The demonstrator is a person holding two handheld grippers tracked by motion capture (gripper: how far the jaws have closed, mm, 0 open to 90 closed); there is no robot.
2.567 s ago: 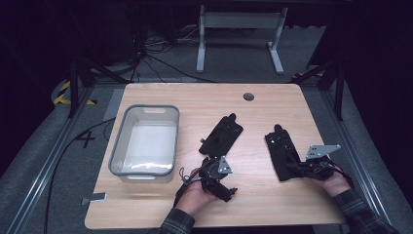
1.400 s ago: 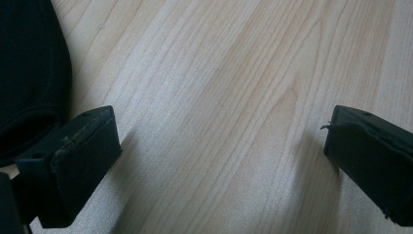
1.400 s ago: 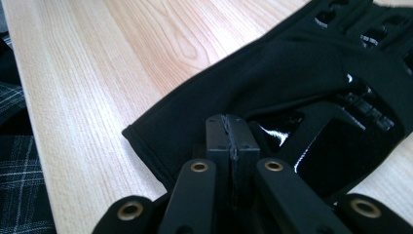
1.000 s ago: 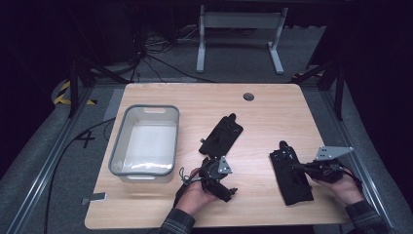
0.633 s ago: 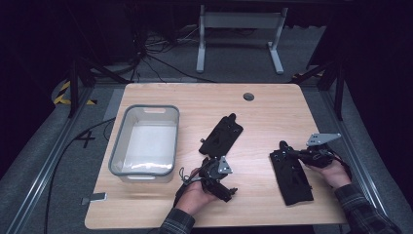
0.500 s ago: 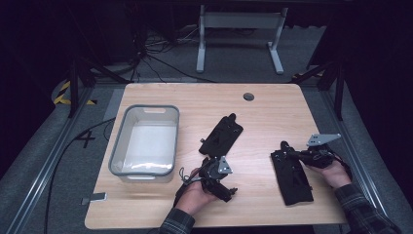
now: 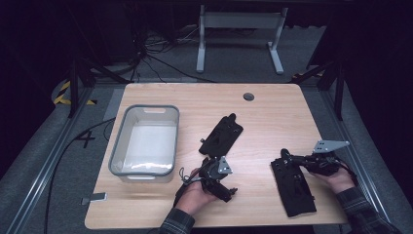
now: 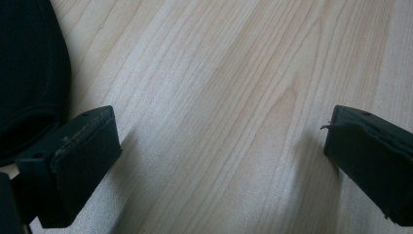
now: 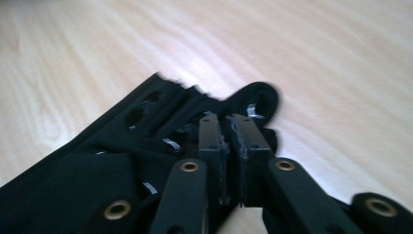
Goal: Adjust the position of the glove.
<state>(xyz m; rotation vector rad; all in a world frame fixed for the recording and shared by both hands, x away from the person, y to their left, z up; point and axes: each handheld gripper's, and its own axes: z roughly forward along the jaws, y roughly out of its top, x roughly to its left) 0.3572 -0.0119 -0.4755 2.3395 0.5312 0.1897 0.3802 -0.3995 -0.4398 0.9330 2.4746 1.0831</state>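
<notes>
At the far left of the table (image 7: 272, 105) sits one clear bin (image 7: 145, 142), empty as far as we can see, well apart from our hands; one small grey tab (image 7: 94, 198) lies near the front edge below it. Next comes our left gripper (image 7: 217, 179), resting low on the wood with its jaws spread wide and nothing between them; in the left gripper view only bare wood lies between the two pads, and a dark fabric edge (image 8: 29, 73) shows at the left of that view. Just beyond it lies the first black brace (image 7: 221, 136), its long axis running diagonally away toward the right; our left hand is plainly the nearer one to it.

Farther right lies the second black brace (image 7: 292, 183), its long axis running from the near edge up toward the middle of the table, tilted slightly left; our right gripper (image 7: 287, 160) comes at its far end from the right, so the piece stretches back toward us from the jaws. In the right gripper view the jaws stand nearly together with a thin fold of black fabric (image 9: 160, 131) apparently between the pads; they have just been easing open a little, so we judge the grip light, perhaps releasing.

We count two braces, two grippers, one bin, one tab.
</notes>
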